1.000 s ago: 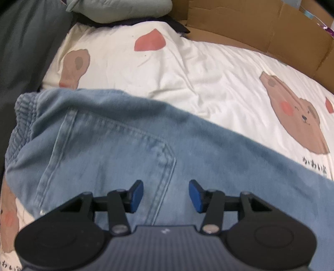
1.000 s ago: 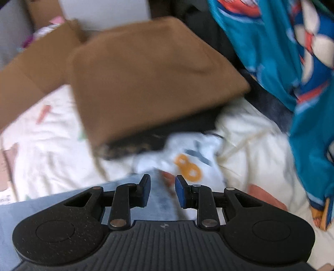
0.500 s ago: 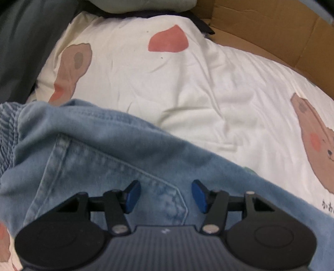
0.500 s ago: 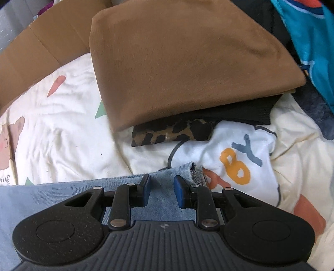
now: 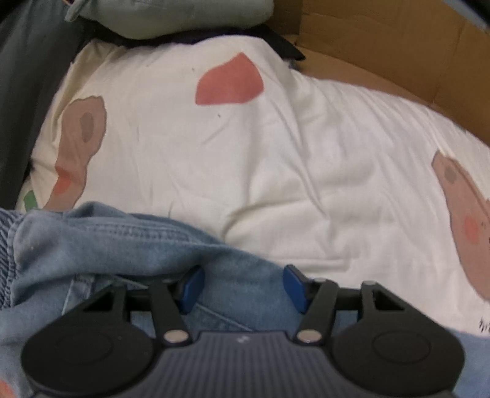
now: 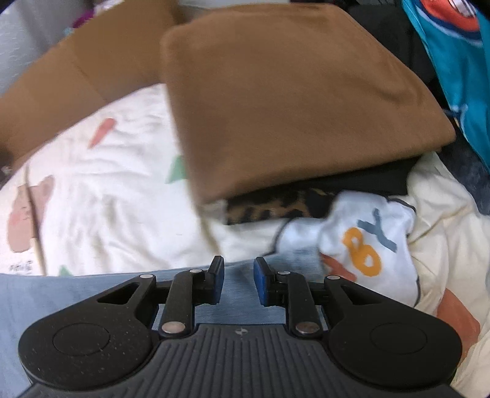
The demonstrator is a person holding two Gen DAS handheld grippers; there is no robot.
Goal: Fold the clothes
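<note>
Light blue denim jeans (image 5: 128,242) lie on a cream bedsheet printed with bears (image 5: 245,159). In the left wrist view my left gripper (image 5: 243,286) is open, low over the waistband end, where a fold of denim bunches up against the left fingertip (image 5: 191,286). In the right wrist view my right gripper (image 6: 239,280) is open with a narrow gap, over the far edge of the jeans (image 6: 92,289). Neither gripper holds cloth.
A folded brown garment (image 6: 288,101) lies on a leopard-print piece (image 6: 269,206) and a white "BY" print shirt (image 6: 361,238). Teal patterned cloth (image 6: 459,61) is at the right. Cardboard walls (image 5: 398,49) and a pale green folded item (image 5: 183,15) border the bed.
My left gripper moved forward toward the jeans' upper edge, and denim has bunched at its left finger. My right gripper's jaws widened slightly and its view shifted a little.
</note>
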